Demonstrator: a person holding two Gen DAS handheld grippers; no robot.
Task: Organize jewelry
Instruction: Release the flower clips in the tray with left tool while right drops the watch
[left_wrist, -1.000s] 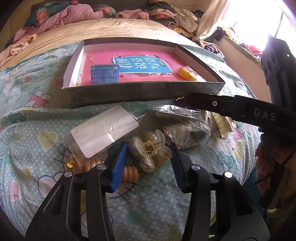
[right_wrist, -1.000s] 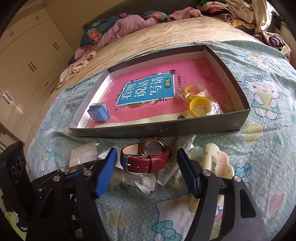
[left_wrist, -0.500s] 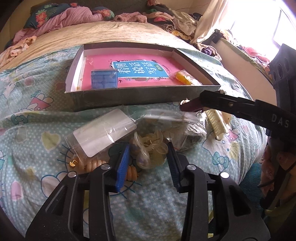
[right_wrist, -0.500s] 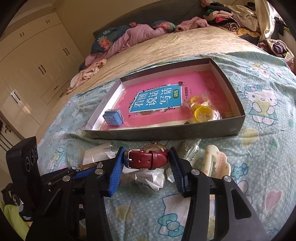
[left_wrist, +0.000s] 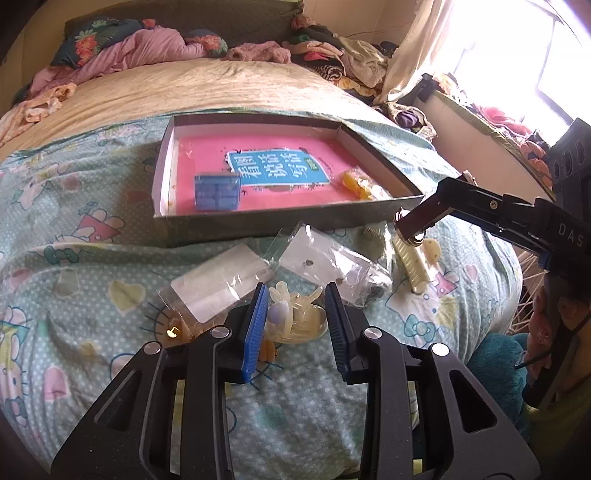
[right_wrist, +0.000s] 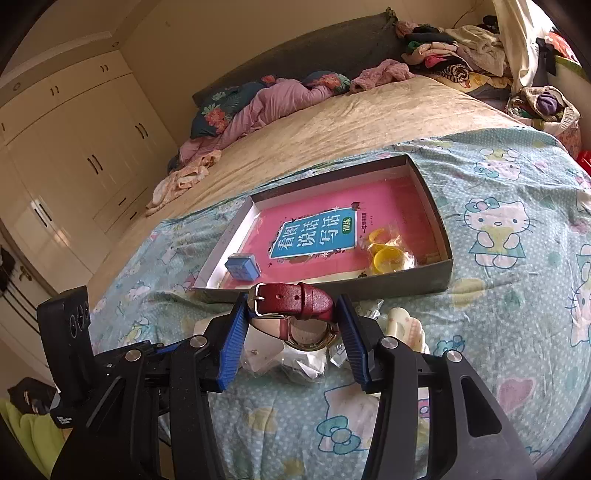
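Pick-up step: right gripper (right_wrist: 291, 314) jaws clamped on red watch (right_wrist: 295, 301), left gripper (left_wrist: 295, 314) jaws clamped on cream hair clip (left_wrist: 297, 319). Next: carry both into box (right_wrist: 445, 273), release.

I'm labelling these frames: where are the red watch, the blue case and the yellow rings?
red watch (right_wrist: 295, 299), right wrist view, on the strap by the buckle.
blue case (left_wrist: 217, 192), left wrist view, lid centre.
yellow rings (right_wrist: 386, 259), right wrist view, nearer ring's rim.

My left gripper (left_wrist: 295, 325) now clamps the hair clip (left_wrist: 295, 319), lifted. Right gripper (right_wrist: 291, 325) now pinches the red watch (right_wrist: 295, 310), raised off the bags.
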